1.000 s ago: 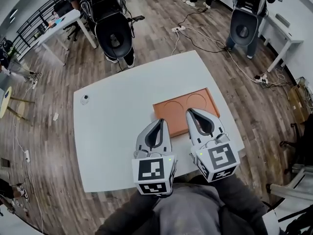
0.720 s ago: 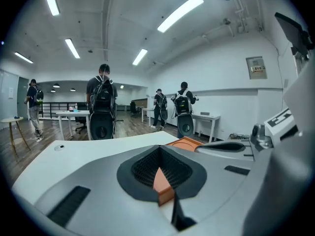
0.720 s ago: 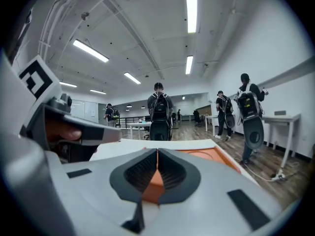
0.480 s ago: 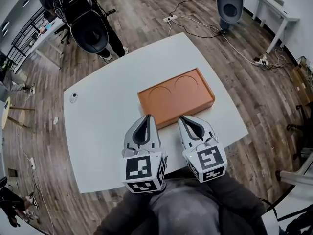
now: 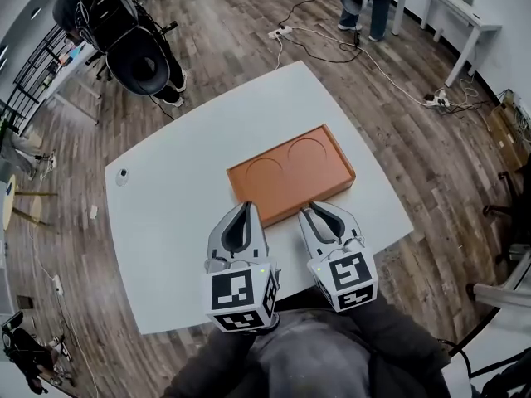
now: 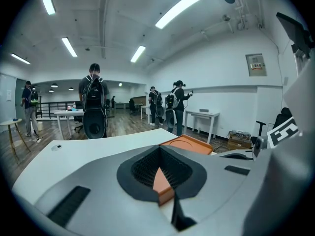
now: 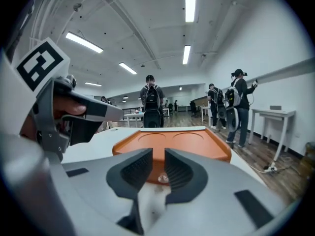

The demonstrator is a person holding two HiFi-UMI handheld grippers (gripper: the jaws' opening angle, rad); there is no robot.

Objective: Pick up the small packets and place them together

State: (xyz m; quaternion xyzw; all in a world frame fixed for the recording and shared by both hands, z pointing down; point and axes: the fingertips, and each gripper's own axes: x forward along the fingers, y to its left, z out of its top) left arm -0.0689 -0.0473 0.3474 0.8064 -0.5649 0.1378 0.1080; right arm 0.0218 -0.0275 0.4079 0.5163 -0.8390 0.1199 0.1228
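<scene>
Tray (image 5: pixel 290 172), orange with two round hollows, lay empty near the middle of the white counter (image 5: pixel 182 181), its long side turned toward the person. Both grippers sat on the near side of it, side by side and pointing at its near edge.

The right gripper (image 5: pixel 315 209) faced the tray's near wall squarely. In the right gripper view (image 7: pixel 156 156) its fingers (image 7: pixel 135 168) stood a little apart and were opening. Through the narrow gap between them showed the tray's (image 7: pixel 172 144) wall and a tiny shiny speck (image 7: pixel 162 178) at its foot; I could not tell what the speck was. The pads pressed on nothing.

The left gripper (image 5: pixel 246 206) pointed at the tray's near left corner. In the left gripper view (image 6: pixel 160 151) its fingers met at the tips, with only a sliver of the tray (image 6: pixel 189 144) showing through the hollow behind them. It held nothing.

A small pale object (image 5: pixel 123 175) lay well apart, by the counter's far left edge. Around the counter was wooden floor (image 5: pixel 241 40), where people (image 5: pixel 124 31) stood wearing bulky back rigs.
</scene>
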